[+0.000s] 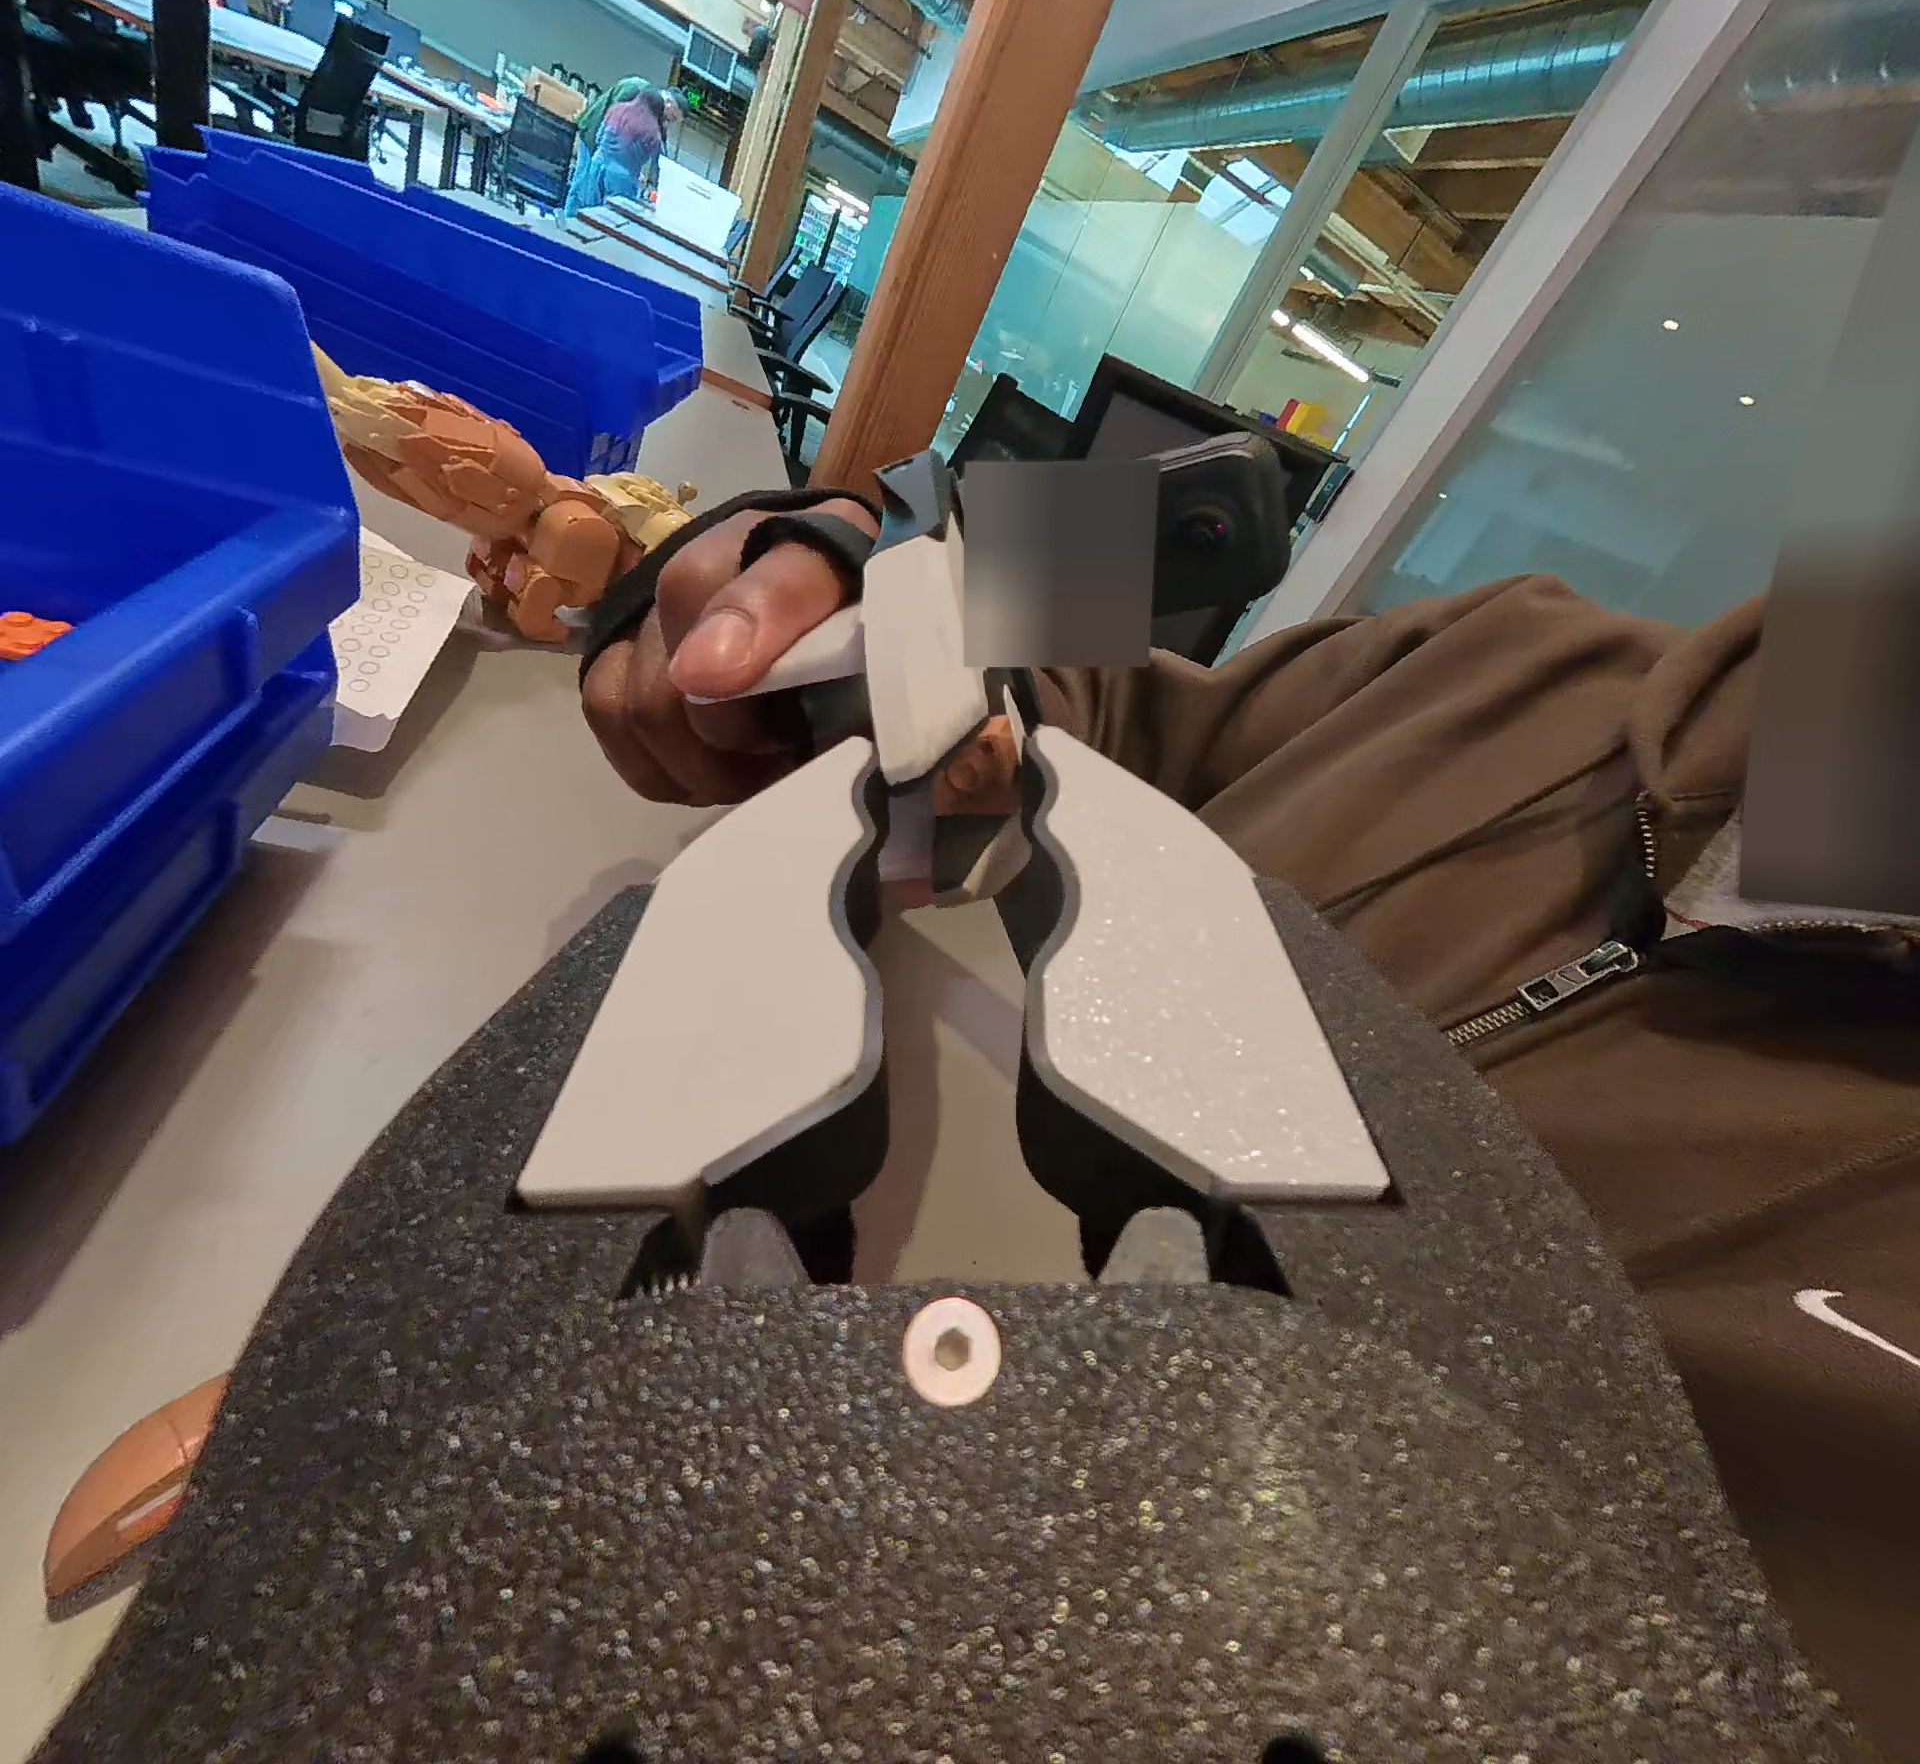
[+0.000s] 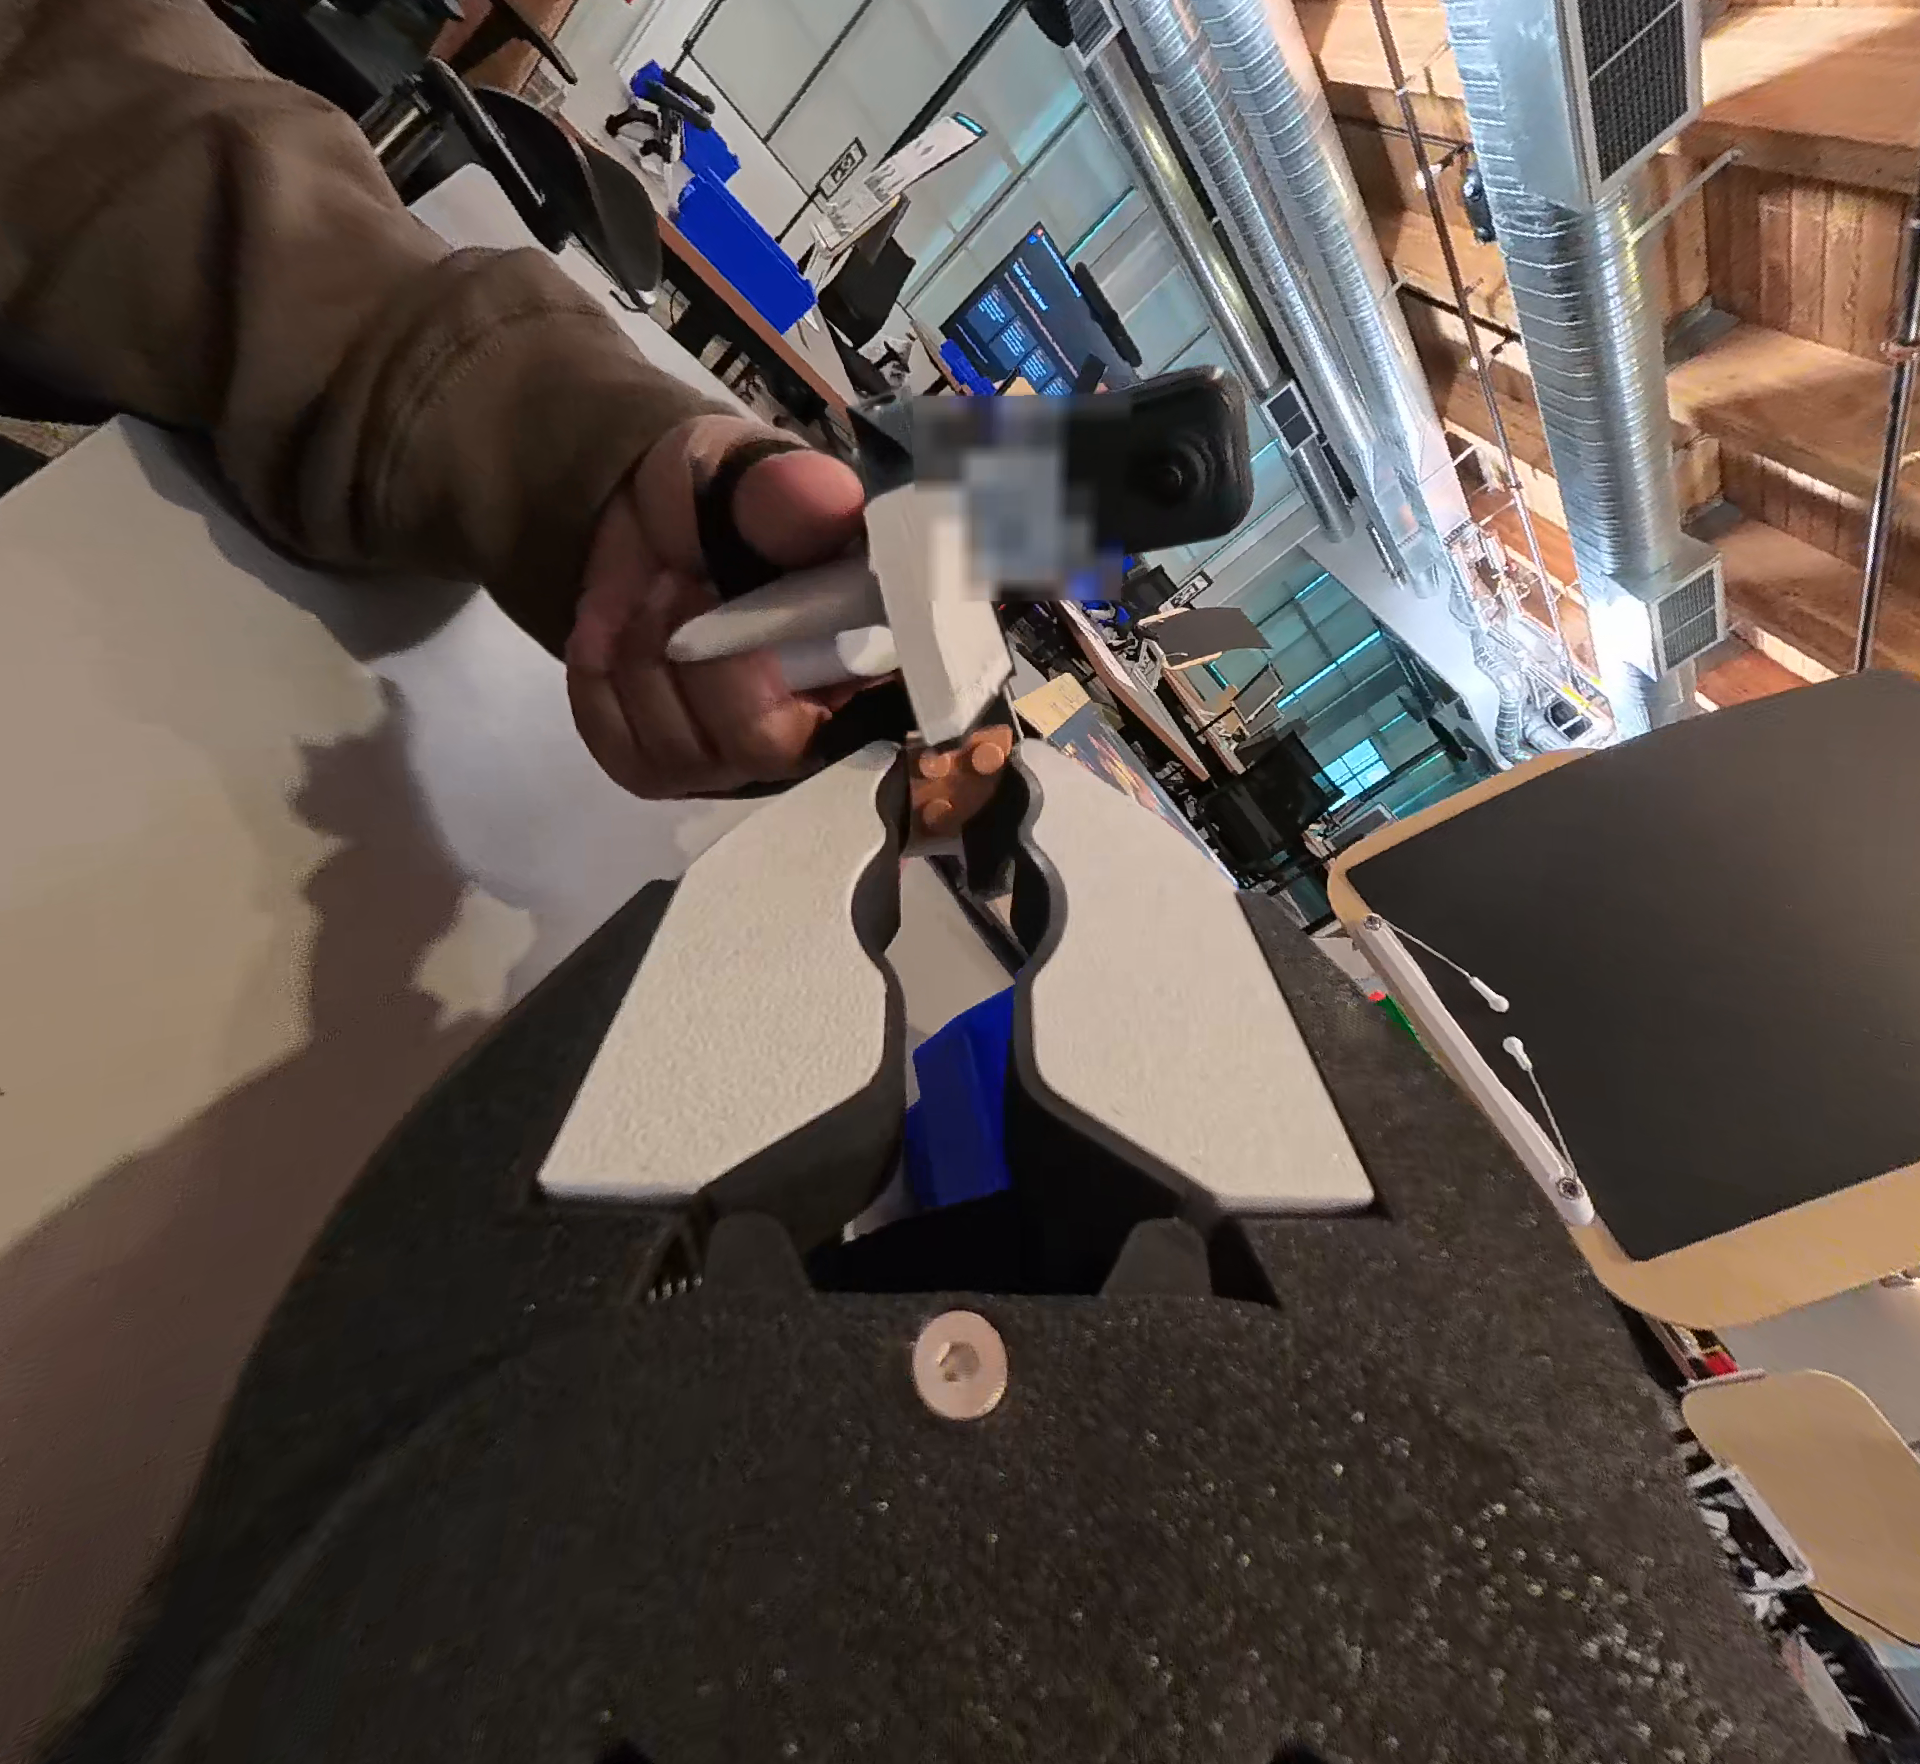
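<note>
small tan-orange studded brick [image 2: 954,781], raised above the table, pinched between both grippers' tips

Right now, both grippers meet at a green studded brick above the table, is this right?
No. The studded brick is orange-brown, not green; the right wrist view shows it. The left gripper and right gripper do meet there, above the table.

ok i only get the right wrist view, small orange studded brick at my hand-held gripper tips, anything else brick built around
observer: yes, a brown and tan brick-built figure lies on the grey table.
operator: whats next to it
observer: large blue plastic bins, right beside it.
operator: anything in them
observer: a small orange piece sits in the nearest one.
</note>
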